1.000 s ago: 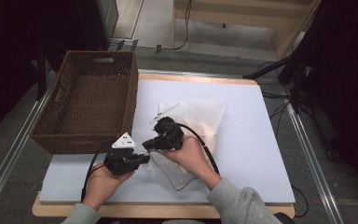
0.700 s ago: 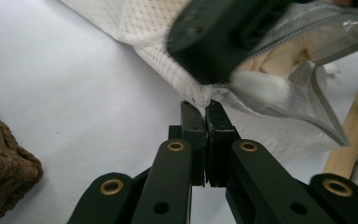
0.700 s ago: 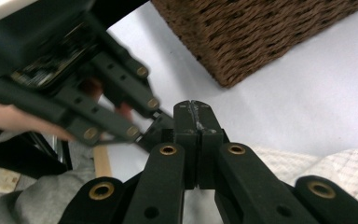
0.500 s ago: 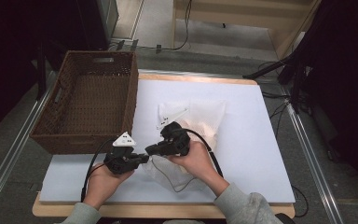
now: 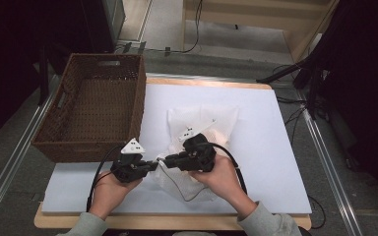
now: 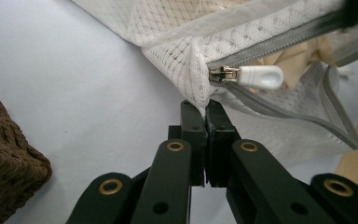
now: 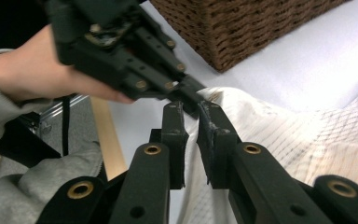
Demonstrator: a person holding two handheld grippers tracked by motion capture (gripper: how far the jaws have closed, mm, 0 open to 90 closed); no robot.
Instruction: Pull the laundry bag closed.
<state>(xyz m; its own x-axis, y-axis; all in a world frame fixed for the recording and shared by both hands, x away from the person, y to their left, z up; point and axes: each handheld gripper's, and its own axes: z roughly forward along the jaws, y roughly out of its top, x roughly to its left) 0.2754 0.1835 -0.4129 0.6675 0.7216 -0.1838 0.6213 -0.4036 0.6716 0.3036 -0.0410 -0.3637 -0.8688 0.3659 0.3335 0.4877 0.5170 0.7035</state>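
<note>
Mesh of the white laundry bag [image 6: 177, 60] is showing its diamond weave in the left gripper view, along with a grey zipper and white teardrop pull [image 6: 261, 77] just above the left gripper [image 6: 205, 109], whose jaws are pressing together on the bag's corner. From above, the bag [image 5: 204, 123] is lying on the white table [image 5: 275, 162] beside a brown wicker basket [image 5: 91, 113]. The right gripper [image 7: 191, 114] is hovering at that corner, jaws slightly parted.
</note>
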